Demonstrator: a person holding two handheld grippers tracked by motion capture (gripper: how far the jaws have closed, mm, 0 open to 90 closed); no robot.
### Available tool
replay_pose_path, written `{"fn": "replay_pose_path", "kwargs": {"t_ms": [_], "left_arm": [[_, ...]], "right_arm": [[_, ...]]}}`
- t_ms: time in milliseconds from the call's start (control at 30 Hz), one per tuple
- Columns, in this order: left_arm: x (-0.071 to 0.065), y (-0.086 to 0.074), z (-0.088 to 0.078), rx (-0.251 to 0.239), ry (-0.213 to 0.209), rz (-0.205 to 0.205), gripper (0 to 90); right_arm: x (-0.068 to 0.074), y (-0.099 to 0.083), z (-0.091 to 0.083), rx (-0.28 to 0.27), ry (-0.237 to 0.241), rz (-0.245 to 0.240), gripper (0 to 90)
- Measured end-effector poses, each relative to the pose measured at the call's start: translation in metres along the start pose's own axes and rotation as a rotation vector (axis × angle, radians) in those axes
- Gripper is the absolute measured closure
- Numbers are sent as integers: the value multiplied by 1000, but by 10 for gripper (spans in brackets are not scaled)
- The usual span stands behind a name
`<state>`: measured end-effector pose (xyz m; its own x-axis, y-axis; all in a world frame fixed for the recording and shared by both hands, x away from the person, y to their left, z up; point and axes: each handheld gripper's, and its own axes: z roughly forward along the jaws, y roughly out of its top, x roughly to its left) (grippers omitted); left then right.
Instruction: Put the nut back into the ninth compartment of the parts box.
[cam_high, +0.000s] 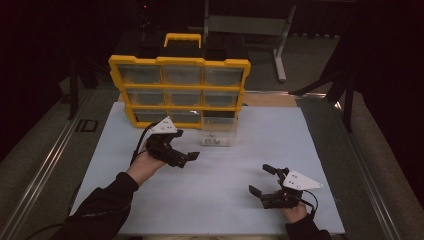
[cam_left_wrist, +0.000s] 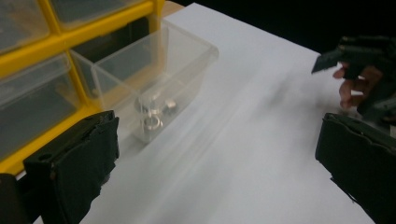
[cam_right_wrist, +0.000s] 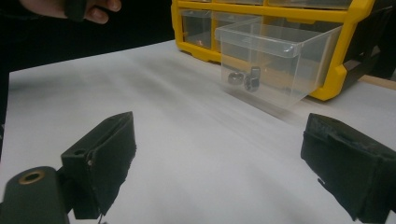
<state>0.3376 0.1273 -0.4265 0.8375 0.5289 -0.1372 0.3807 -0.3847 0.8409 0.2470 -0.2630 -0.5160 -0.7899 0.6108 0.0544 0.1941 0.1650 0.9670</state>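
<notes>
1. Clear plastic drawer (cam_high: 217, 134) sits pulled out on the white bench (cam_high: 210, 200), just in front of the bottom-right slot of the yellow organiser (cam_high: 180, 90); its back end is at the organiser's frame.
2. Inside the drawer, a few small metal nuts (cam_right_wrist: 245, 79) lie grouped on the floor near the front wall. The left gripper view shows them (cam_left_wrist: 156, 112) too; exact count cannot be told.
3. Your left tongs (cam_high: 192, 156) hover just left of the drawer's front, pointing right. Jaws stand wide apart, nothing between them.
4. Your right tongs (cam_high: 262, 179) sit lower right on the bench, well apart from the drawer, pointing left and up. Jaws likewise spread wide, empty.
5. Neither pair of tongs touches the drawer or the organiser.
6. Remaining organiser drawers sit in their slots; contents cannot be made out through the fronts.
7. Black carry handle with yellow trim (cam_high: 183, 40) tops the organiser.
</notes>
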Motion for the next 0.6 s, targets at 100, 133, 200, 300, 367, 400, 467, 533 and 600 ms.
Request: {"fn": "replay_pose_path", "kwargs": {"t_ms": [100,133,200,300,367,400,467,533,600], "left_arm": [[-2,-8,-7,-9,-9,5,0],[-2,-11,-10,-15,-12,6,0],[-3,-15,-14,-24,-14,7,0],[-6,-22,-21,-48,-18,10,0],[-8,-26,-25,-42,-14,18,0],[-9,-28,-26,-42,-9,23,0],[-11,-34,-30,-45,-13,25,0],[-14,-39,-33,-39,-9,32,0],[-16,-46,-36,-37,-6,31,0]], "right_arm": [[0,0,0,-1,-1,0,103],[0,0,0,-2,-2,1,104],[0,0,0,-2,-3,1,104],[0,0,0,1,-2,1,103],[0,0,0,0,-2,2,104],[0,0,0,0,-3,1,103],[0,0,0,0,-3,2,103],[0,0,0,1,-3,1,103],[0,0,0,2,-2,0,104]]}}
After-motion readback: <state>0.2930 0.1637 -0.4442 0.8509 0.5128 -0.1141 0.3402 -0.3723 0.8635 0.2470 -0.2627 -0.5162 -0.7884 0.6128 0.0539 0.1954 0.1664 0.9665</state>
